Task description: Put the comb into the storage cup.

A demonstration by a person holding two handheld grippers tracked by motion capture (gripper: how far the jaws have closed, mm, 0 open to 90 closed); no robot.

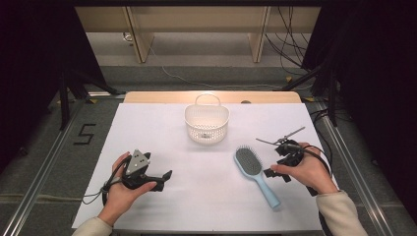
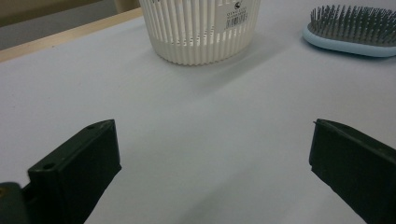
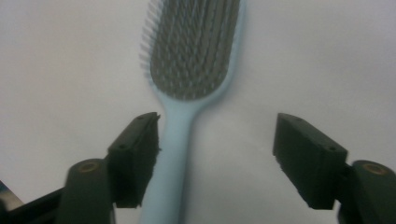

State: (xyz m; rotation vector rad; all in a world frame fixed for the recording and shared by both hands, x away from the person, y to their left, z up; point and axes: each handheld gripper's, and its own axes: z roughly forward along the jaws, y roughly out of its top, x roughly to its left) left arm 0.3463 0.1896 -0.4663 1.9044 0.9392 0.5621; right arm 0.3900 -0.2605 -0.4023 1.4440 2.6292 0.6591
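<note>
Hovering wide open, the right gripper [image 3: 215,154] held nothing above the hairbrush [image 3: 187,60] handle; left gripper [image 2: 212,163] open, empty, basket [image 2: 201,28] at 12 o'clock.

White sheet [image 1: 162,196] over wooden table [image 1: 147,97], bare wood strip at far edge. Grey floor [image 1: 44,162] around, black "5" mark [image 1: 84,133] at left. Metal rails [image 1: 46,162] both sides. Wooden furniture legs [image 1: 140,44] far back. Cables [image 1: 290,44] far right. Dark curtains [image 1: 29,73] left and right.

Smooth plastic hairbrush [image 3: 180,126]; slatted plastic basket [image 1: 207,122].
</note>
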